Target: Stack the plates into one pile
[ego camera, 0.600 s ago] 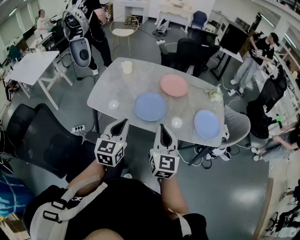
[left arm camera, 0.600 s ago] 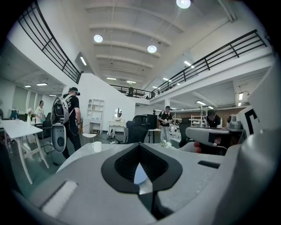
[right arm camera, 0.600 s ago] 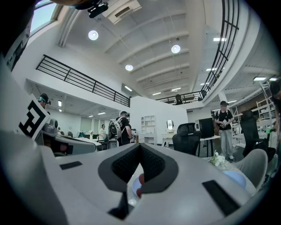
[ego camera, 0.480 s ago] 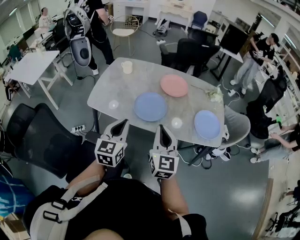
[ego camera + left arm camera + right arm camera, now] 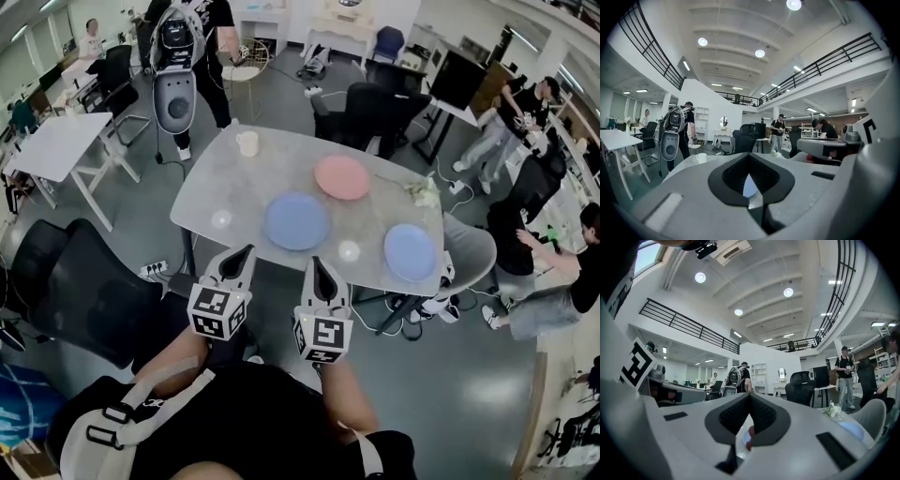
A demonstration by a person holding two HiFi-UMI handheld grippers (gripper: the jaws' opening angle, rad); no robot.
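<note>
Now, plates: blue plate (image 5: 296,221) central; pink plate (image 5: 341,177) at its 1 o'clock, second blue plate (image 5: 410,252) at 4 o'clock, unstacked.
Left gripper (image 5: 246,251): jaws pressed together, empty, approach probably pending.
Right gripper (image 5: 317,262): likewise.

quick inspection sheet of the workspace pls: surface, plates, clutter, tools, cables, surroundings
surface: grey table, mostly bare
job's things: three plates lying apart, none stacked: blue plate in the middle, pink plate behind it, second blue plate at the right end
clutter: mug, white flowers; two pale round spots, cannot tell if they are things or glare
grippers: left tool and right tool both shut, empty, near the table's front edge
cables: power strip on the floor
surroundings: black chair, white side table, person standing at right
</note>
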